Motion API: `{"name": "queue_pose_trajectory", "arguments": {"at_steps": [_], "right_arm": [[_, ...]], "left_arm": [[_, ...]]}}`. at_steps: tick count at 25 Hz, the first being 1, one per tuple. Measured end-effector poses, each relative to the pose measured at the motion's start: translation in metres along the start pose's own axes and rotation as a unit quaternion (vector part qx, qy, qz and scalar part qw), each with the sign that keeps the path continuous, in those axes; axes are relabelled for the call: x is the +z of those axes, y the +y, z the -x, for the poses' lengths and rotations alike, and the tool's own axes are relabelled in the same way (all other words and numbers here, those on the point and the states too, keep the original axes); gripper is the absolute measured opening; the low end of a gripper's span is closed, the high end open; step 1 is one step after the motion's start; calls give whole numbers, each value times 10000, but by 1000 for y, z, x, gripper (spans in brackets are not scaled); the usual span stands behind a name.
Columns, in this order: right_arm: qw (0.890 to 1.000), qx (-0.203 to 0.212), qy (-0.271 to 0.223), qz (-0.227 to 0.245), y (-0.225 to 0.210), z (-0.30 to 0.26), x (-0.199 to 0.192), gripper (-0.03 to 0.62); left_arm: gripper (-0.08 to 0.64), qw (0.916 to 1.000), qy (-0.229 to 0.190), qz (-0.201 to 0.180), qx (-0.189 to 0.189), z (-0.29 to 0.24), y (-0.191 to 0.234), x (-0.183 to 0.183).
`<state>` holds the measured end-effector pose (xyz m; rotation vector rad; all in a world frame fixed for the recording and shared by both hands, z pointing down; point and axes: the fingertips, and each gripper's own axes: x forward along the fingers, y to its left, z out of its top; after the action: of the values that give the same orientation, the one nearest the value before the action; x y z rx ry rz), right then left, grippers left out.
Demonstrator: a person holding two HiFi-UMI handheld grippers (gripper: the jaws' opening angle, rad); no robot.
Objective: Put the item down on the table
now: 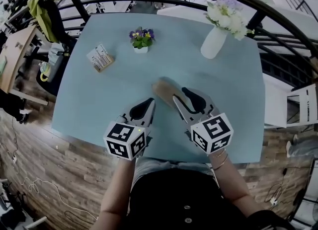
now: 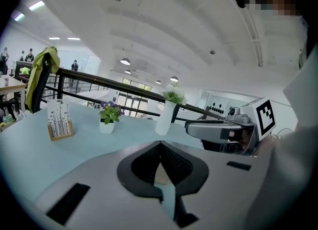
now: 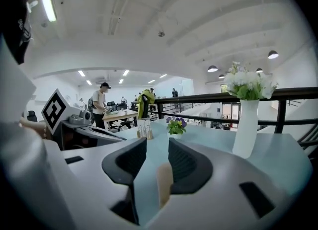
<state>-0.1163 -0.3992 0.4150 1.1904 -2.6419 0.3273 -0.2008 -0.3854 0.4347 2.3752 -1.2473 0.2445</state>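
A flat tan item lies low on the light blue table, in front of me near the middle. My right gripper is at its near end. In the right gripper view the jaws stand a little apart, and the tan item sits in the gap against the right-hand jaw, clear of the other one. My left gripper hovers just left of the item with its tips together and nothing gripped. The right gripper's body shows at the right of the left gripper view.
A white vase of flowers stands at the back right. A small potted plant is at the back middle and a wooden card holder at the back left. A black railing runs behind the table. The table's near edge is at my waist.
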Motion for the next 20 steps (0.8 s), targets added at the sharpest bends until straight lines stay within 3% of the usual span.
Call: {"name": "queue_pose_trajectory", "arguments": {"at_steps": [8, 13, 20], "right_arm": [[9994, 39, -297, -191, 8, 30, 3, 93], [9995, 106, -305, 2, 16, 41, -4, 11], [9987, 383, -323, -116, 33, 57, -14, 5]], "left_arm": [[17, 9998, -61, -168, -80, 7, -29, 3], [17, 9994, 5, -229, -258, 9, -50, -6], [17, 9987, 61, -297, -411, 11, -68, -17]]}}
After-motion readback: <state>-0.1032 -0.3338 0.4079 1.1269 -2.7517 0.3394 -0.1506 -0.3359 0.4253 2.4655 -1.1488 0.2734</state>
